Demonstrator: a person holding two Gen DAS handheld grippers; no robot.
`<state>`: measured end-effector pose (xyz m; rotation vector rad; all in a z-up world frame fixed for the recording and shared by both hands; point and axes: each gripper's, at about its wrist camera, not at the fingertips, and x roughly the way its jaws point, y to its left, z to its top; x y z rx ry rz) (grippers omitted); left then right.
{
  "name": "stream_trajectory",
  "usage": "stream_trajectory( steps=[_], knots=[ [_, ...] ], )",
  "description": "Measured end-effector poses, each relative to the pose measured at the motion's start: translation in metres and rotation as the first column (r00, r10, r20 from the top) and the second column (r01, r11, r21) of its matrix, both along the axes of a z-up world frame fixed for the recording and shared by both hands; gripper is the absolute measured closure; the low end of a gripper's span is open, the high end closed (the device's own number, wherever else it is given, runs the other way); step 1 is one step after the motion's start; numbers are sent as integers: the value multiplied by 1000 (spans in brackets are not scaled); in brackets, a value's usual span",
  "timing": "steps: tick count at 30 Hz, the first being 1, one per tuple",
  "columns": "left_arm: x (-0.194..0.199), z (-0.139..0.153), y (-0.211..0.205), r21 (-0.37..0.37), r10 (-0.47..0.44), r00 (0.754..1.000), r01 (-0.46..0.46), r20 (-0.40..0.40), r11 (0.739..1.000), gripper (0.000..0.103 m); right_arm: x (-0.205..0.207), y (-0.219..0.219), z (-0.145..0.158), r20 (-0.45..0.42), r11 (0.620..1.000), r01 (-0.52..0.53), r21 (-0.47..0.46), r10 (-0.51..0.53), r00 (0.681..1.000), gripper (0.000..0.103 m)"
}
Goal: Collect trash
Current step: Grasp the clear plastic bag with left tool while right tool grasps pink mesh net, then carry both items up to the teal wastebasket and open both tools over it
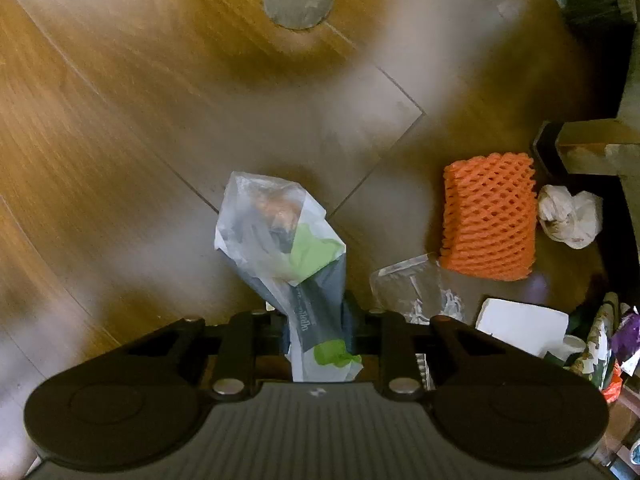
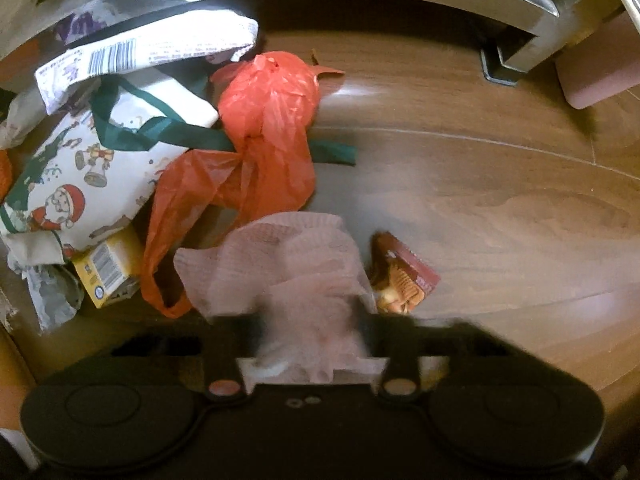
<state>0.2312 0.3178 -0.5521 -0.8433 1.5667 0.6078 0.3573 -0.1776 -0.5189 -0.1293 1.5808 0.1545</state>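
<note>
Dim, warm-toned, motion-blurred fisheye views.

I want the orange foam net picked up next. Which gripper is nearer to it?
Left. The left gripper grips a plastic bag beside the orange foam net; the right gripper's view never shows it.

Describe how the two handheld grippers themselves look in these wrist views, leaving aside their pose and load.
Both are matte black. The left gripper has a ribbed central body with a small pale mark, two large round discs flanking it, angular finger arms and silvery round fasteners. The right gripper has the same disc-and-arm build, with round fasteners and two small holes on its body. No hands, sleeves or cables show.
</note>
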Motion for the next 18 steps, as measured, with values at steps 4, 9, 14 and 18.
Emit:
stream_trajectory(
  steps=[4, 9, 14, 18],
  knots=[
    [-1, 9, -1, 12, -28, 1000, 28, 6, 1000, 83, -4, 2, 11, 12, 999, -46, 1, 46, 999, 83],
    [-14, 41, -1, 34, -73, 997, 72, 25, 997, 84, -7, 4, 50, 31, 997, -81, 14, 81, 996, 87],
    [-29, 69, -1, 39, -77, 995, 74, 64, 996, 84, -15, 9, 93, 70, 992, -128, 14, 127, 989, 88],
    [-41, 109, -5, 62, -113, 988, 107, 107, 992, 84, -24, 14, 136, 122, 989, -148, 23, 144, 982, 88]
  ],
)
